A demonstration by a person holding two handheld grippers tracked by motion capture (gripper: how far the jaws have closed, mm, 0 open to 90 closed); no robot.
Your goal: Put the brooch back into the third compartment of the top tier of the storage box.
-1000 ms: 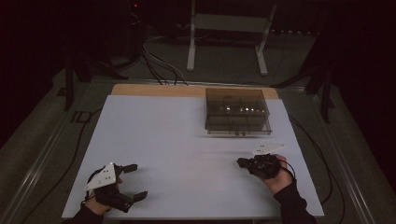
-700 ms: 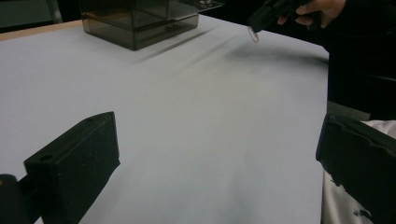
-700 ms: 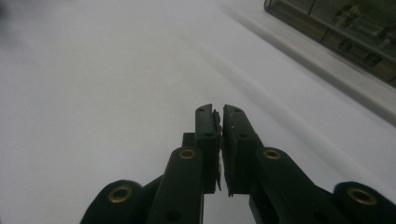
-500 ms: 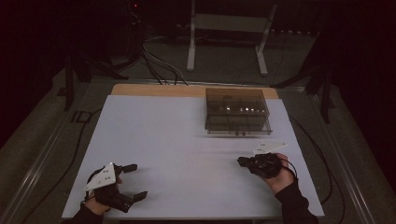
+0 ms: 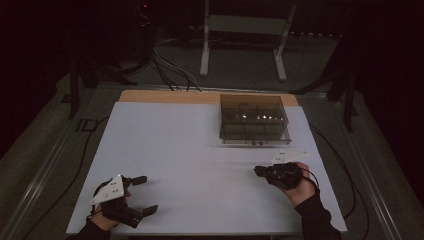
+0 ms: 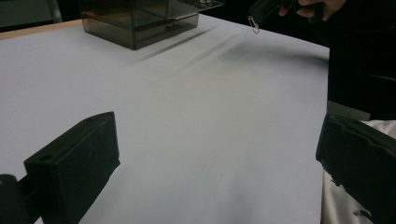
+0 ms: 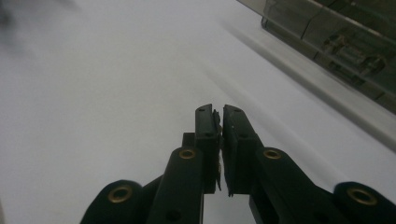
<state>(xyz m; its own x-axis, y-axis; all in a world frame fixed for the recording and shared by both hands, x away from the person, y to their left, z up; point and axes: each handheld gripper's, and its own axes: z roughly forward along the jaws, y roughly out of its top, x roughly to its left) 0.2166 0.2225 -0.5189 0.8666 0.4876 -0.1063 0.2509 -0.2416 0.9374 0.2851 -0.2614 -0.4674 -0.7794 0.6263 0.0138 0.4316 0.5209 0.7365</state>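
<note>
My left gripper [image 5: 145, 194] rests at the near left of the white table [image 5: 200, 150], its jaws wide open with nothing between them; in the left gripper view [image 6: 214, 128] only bare tabletop lies between the black jaws. My right gripper [image 5: 261, 171] is at the near right, pointing left, held just above the table. Its jaws [image 7: 219, 111] are shut on a small metal paper clip [image 6: 253, 25], which dangles from the tips of the right gripper [image 6: 261, 9] in the left gripper view. A smoky clear compartment box [image 5: 254, 119] stands behind the right gripper.
The box [image 7: 336, 42] lies close to the right of the right gripper's jaws, its latch side facing them. A wooden strip [image 5: 170, 96] edges the table's far side. Cables and a metal stand [image 5: 240, 35] are on the floor beyond.
</note>
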